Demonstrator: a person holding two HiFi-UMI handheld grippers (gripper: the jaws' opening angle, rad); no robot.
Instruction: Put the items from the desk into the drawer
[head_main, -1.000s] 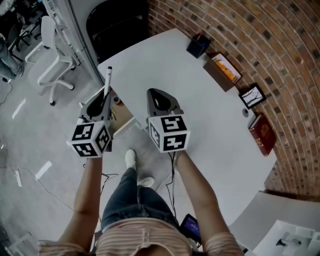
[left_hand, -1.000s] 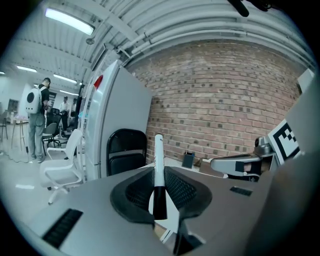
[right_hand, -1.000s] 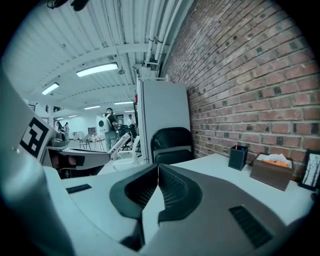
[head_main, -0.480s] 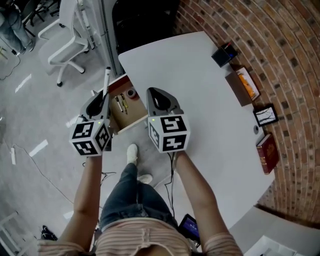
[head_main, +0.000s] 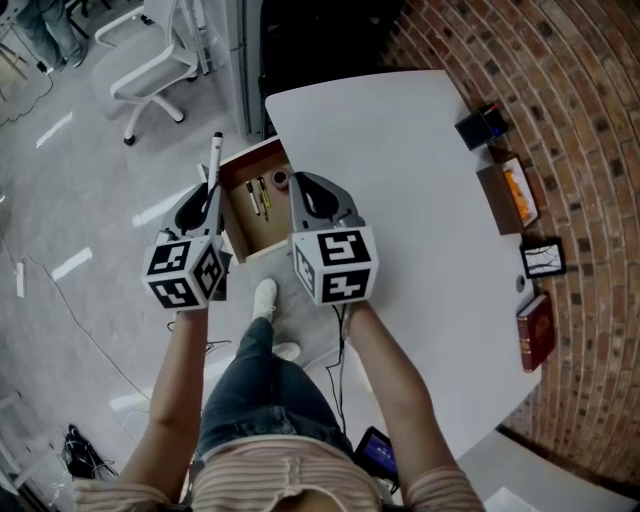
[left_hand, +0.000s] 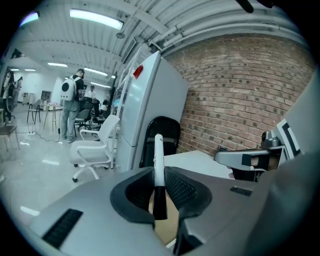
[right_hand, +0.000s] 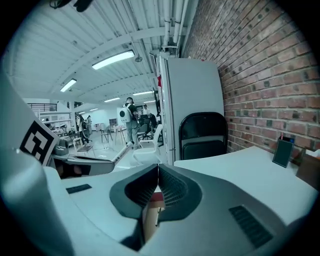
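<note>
Task partway done.

- Drawer (head_main: 268, 230) stands open at the near left edge of the counter (head_main: 400, 180). Already inside: a couple of pens (head_main: 255, 197) lying side by side, and a small tape roll (head_main: 281, 179) in the far corner.
- Left hand-held gripper (head_main: 203, 200): clenched on a marker (head_main: 214, 160), white barrel with a dark end. The left gripper view shows the dark end pinched between the pads and the barrel sticking out past the jaws. The marker sits just left of the drawer, over the floor and above the drawer's rim, not yet inside. Judged to be the item in hand for this step: carry it over the opening and let go.
- Right hand-held gripper (head_main: 318, 200): jaws pressed together with nothing between them. It hovers at the drawer's right edge, beside the counter.
- Left on the counter, all in a row along the brick wall (head_main: 580, 120) and well apart from the drawer: a black holder (head_main: 480, 128), a cardboard box (head_main: 510, 195), a picture frame (head_main: 545, 258), a red book (head_main: 535, 330). Cannot tell whether all of these are meant to go in, or whether the larger ones would fit.
- Rest of the counter is bare.
</note>
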